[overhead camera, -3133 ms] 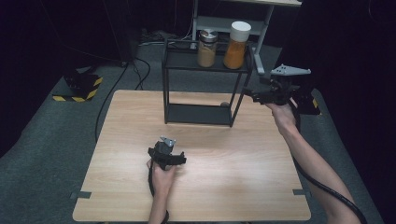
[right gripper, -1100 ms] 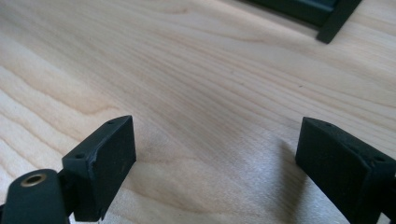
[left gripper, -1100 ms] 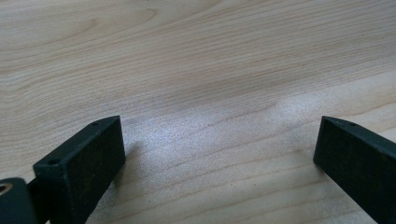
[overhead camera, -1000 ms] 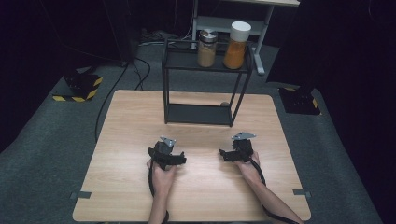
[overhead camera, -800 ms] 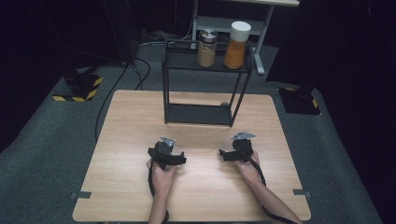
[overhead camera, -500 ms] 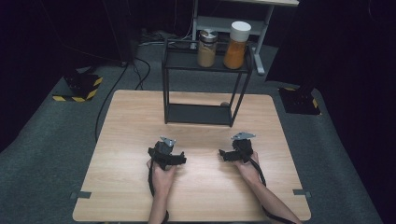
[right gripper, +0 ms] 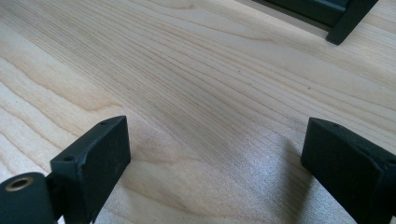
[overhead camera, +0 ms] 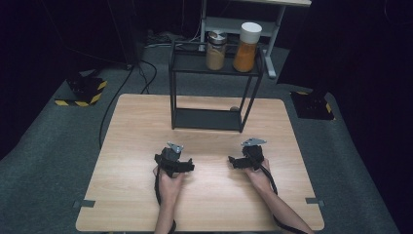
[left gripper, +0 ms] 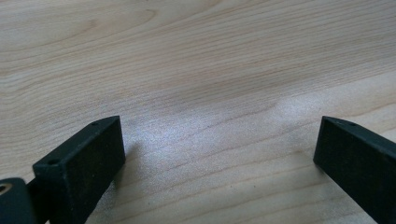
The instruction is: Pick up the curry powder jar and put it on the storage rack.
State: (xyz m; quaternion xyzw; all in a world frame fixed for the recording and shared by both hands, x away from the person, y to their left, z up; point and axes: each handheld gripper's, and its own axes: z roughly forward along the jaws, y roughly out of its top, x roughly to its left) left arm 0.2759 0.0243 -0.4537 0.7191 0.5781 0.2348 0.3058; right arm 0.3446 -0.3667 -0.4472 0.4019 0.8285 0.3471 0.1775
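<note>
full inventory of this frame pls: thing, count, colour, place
table: 1, light wood, centre, on grey carpet
shelf rack: 1, black metal, two levels, far middle of the table
jar with metal lid: 1, clear with brown contents, top level of the rack, left
jar with white lid: 1, orange contents, top level of the rack, right
small round thing: 1, brownish, bottom level of the rack, too small to identify
striped blocks: 2, black and yellow, on the floor either side of the table
floor cable: 1, black, left of the table
left gripper: 1, black, jaws open, low over the near table
right gripper: 1, black, jaws open, low over the near table
</note>
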